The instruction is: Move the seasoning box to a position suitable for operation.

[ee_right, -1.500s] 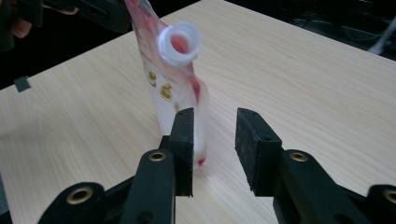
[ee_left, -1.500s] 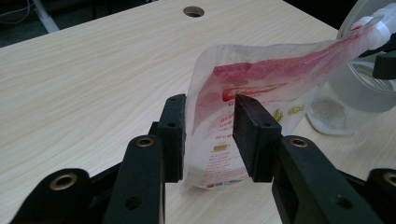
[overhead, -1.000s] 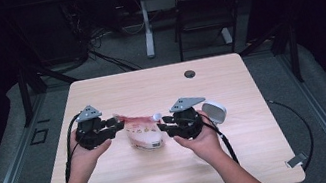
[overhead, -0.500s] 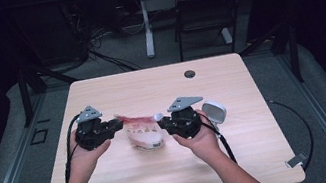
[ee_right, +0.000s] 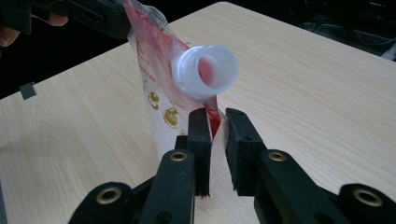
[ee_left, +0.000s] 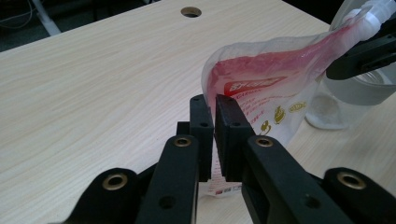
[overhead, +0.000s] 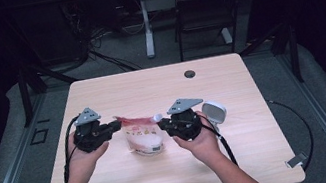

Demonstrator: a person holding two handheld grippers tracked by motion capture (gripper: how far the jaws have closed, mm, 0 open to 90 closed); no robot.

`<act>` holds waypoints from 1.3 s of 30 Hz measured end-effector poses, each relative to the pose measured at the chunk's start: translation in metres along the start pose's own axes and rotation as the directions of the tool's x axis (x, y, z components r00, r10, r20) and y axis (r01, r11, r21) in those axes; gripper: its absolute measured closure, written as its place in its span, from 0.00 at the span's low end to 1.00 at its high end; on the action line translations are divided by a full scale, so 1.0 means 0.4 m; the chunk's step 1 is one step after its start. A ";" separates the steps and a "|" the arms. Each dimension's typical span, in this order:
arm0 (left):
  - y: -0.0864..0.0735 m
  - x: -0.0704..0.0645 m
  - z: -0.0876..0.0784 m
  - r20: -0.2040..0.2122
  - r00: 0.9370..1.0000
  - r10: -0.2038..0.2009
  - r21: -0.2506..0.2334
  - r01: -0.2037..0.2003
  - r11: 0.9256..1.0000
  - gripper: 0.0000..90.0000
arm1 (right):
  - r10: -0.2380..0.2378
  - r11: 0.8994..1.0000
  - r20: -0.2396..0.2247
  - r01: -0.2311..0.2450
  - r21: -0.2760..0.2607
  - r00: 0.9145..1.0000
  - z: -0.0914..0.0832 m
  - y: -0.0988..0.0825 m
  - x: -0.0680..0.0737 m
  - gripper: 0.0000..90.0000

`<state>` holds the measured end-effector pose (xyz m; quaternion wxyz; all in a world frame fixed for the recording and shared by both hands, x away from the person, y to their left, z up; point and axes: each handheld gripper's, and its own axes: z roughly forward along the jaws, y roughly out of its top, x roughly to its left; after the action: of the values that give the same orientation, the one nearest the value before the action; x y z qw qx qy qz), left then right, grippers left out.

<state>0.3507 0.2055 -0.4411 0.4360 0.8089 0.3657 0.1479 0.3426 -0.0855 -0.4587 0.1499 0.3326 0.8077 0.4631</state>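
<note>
High view, pouch: a clear spouted pouch (overhead: 142,136) with red contents sits at the centre of the tabletop (overhead: 115,92), lifted between both tools, its lower end touching the wood.
High view, left tool: the left tool (overhead: 115,125) grips the pouch's top edge at its 10 o'clock corner; jaws have just been closing, film between them.
High view, right tool: the right tool (overhead: 162,123) is at the pouch's 2 o'clock, just under the white spout (overhead: 157,117); jaws have just been closing.
High view, other items: a clear round cup (overhead: 214,112) lies at 3 o'clock of the right hand, just beside it; a grommet hole (overhead: 190,74) is at 12 o'clock, well apart.
Left gripper view: jaws stand together, clamped on the pouch's edge; the red-printed film (ee_left: 261,79) rises toward 2 o'clock.
Right gripper view: jaws pinch the red neck (ee_right: 214,119) below the open spout (ee_right: 205,72), a narrow gap left on the right pad side.
Step in hand: securing a two-point hold on the pouch, as judged.
Next move: likely calls for tilting the spout over the cup while keeping the film taut; a loose neck grip risks a spill.
</note>
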 end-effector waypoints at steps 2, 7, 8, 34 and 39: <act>-0.002 -0.005 -0.006 0.002 1.000 0.002 -0.004 -0.002 1.000 1.00 | -0.006 1.000 -0.003 0.006 0.000 1.000 -0.005 0.000 0.005 0.90; -0.008 -0.023 -0.016 0.004 1.000 0.019 0.001 -0.019 1.000 1.00 | -0.019 1.000 -0.001 0.019 0.001 1.000 -0.019 -0.006 0.014 0.90; -0.010 -0.026 -0.017 0.006 1.000 0.022 0.000 -0.022 1.000 1.00 | -0.019 1.000 -0.004 0.019 -0.003 1.000 -0.022 -0.009 0.016 0.90; -0.036 -0.125 -0.042 0.053 0.997 0.058 -0.001 -0.058 0.998 1.00 | -0.031 0.999 0.000 0.031 -0.009 1.000 -0.107 -0.067 0.039 0.88; -0.039 -0.136 -0.036 0.064 0.996 0.065 0.005 -0.066 0.998 1.00 | -0.019 1.000 0.003 0.019 -0.006 1.000 -0.115 -0.078 0.033 0.88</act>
<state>0.2980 0.1804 -0.4413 0.4394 0.8263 0.3255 0.1350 0.2951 -0.1173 -0.4603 0.1567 0.3252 0.8092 0.4637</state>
